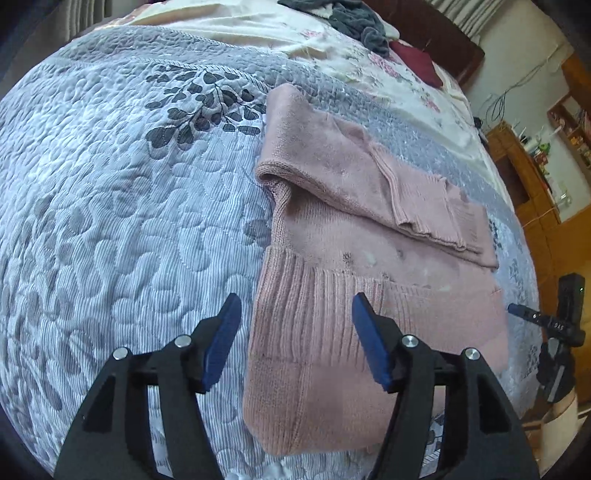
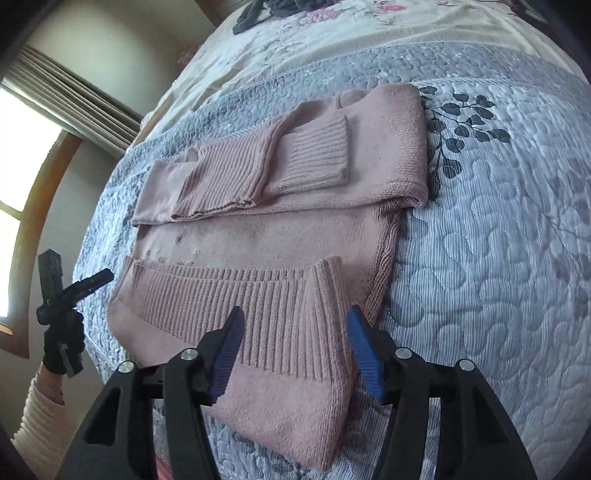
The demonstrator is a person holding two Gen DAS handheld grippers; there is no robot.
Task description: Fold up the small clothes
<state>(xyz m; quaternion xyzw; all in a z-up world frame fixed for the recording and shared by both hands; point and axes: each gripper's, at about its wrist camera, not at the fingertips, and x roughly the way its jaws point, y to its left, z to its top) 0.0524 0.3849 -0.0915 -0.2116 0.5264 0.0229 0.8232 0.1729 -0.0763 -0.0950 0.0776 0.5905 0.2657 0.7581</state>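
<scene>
A pink knit sweater [image 1: 332, 236] lies flat on the grey quilted bedspread [image 1: 129, 203], both sleeves folded across its body. My left gripper [image 1: 295, 319] is open, hovering just above the ribbed hem at one near corner, its blue pads [image 1: 225, 343] astride the sweater's edge. In the right wrist view the sweater [image 2: 277, 229] shows its ribbed cuffs and hem. My right gripper [image 2: 295, 323] is open over the opposite hem corner and holds nothing. The left gripper [image 2: 92, 282] appears at the far left there, held by a gloved hand beyond the bed's edge.
A pile of dark grey clothes [image 1: 354, 18] and a dark red pillow [image 1: 417, 61] lie by the headboard on a cream floral sheet [image 1: 258, 29]. Wooden cabinets [image 1: 524, 177] stand beside the bed. A window [image 2: 22, 192] is on the other side.
</scene>
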